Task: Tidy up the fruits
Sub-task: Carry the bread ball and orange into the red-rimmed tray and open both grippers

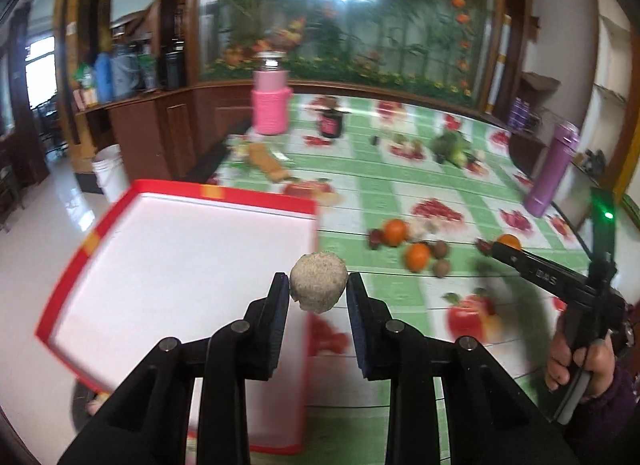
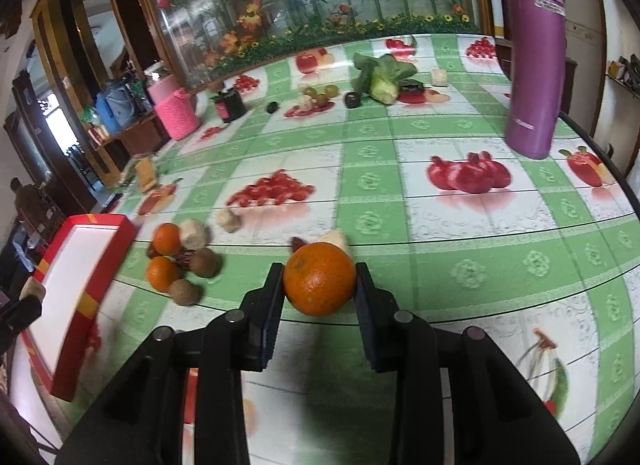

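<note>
Rough, speckled beige round fruit clamped between black pads of left gripper, held above right edge of shallow red-rimmed box with smooth white floor. Dimpled, glossy orange clamped in right gripper over glossy green-checked, fruit-printed tablecloth. Near box: two small oranges, matte brown round fruits. Smooth purple cylindrical flask upright, far right.
</note>
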Motion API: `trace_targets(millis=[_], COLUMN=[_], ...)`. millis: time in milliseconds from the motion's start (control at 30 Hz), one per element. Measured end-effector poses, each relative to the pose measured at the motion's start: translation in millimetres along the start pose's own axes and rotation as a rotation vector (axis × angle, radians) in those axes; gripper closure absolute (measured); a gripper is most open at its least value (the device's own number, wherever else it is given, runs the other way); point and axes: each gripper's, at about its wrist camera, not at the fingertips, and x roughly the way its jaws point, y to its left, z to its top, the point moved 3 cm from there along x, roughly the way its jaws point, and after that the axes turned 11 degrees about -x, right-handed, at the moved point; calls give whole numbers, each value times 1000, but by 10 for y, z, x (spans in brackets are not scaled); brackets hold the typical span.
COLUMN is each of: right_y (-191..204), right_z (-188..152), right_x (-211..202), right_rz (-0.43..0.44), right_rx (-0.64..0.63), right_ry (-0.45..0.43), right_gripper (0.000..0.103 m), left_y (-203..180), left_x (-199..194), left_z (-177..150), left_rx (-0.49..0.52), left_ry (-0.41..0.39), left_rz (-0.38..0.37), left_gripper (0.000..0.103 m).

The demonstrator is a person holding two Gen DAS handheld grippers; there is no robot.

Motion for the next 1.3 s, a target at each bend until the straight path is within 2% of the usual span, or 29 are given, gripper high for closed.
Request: trace_targets(millis=[100, 233, 400, 567, 800, 933, 967, 1000, 1133, 1300], right_y=[430, 1175, 2078, 2584, 2883, 2963, 2959, 2956, 2821, 2510], right_z=[32, 40, 12, -105, -284, -344, -335, -334, -243, -130], right_x=[18, 111, 221, 262, 389, 397, 396, 383, 263, 86], right_rz=[75, 217, 332, 374, 369, 344, 348, 355, 366, 323], right_rx=[-33, -96, -222, -314, -396, -442, -445, -443, -395, -345], right_ry=[-19, -9, 35, 88, 162, 173, 177, 181, 125, 33], right_gripper=[67, 67, 67, 67, 66, 66, 64, 61, 40, 33], left_y=[384, 839, 1126, 1295, 1448, 1459, 1466, 1475, 1428, 1297], left_x=[-7, 59, 150, 240, 250, 238, 226, 214, 126, -40], left_z=[12, -47, -125, -190, -238, -232, -232, -231, -186, -98], left_rx=[-44, -92, -125, -135, -130, -131, -137, -147, -160, -157], left_ry=[-16, 1, 26, 46, 46, 37, 35, 36, -1, -59], left_rz=[86, 187, 238, 284, 331, 362, 363, 362, 381, 383], left_gripper=[74, 74, 74, 74, 74, 73, 70, 62, 43, 26])
